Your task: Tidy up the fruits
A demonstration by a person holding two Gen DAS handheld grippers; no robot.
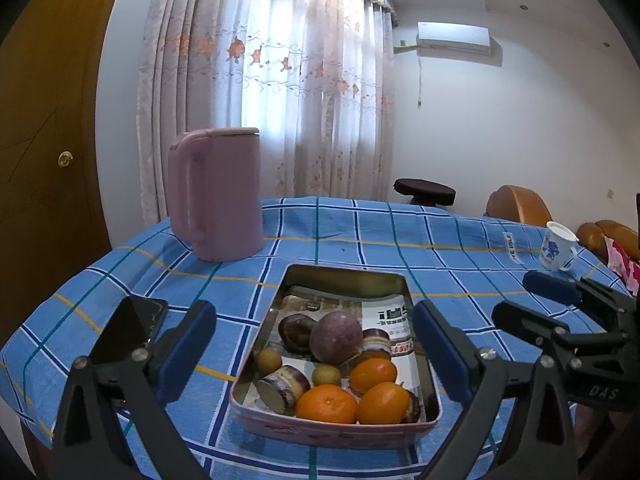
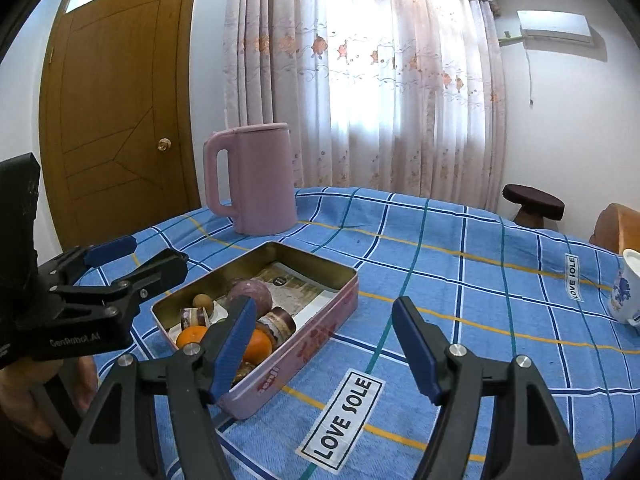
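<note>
A pink rectangular tin (image 1: 434, 408) (image 2: 320, 330) sits on the blue checked tablecloth. It holds several fruits: oranges (image 1: 326, 404) (image 2: 192, 336), a round purple fruit (image 1: 336, 336) (image 2: 252, 294), small brown-green fruits (image 1: 266, 360) and wrapped cakes (image 1: 284, 386), on printed paper. My left gripper (image 1: 314, 350) is open and empty, its fingers on either side of the tin, above it. My right gripper (image 2: 324, 342) is open and empty over the tin's right side; it also shows in the left wrist view (image 1: 532, 300).
A pink kettle (image 1: 216, 192) (image 2: 256, 178) stands behind the tin. A black phone (image 1: 128, 330) lies left of the tin. A white patterned mug (image 1: 558, 246) (image 2: 626, 288) stands at the right. Chairs and a stool (image 2: 532, 200) are beyond the table's far edge.
</note>
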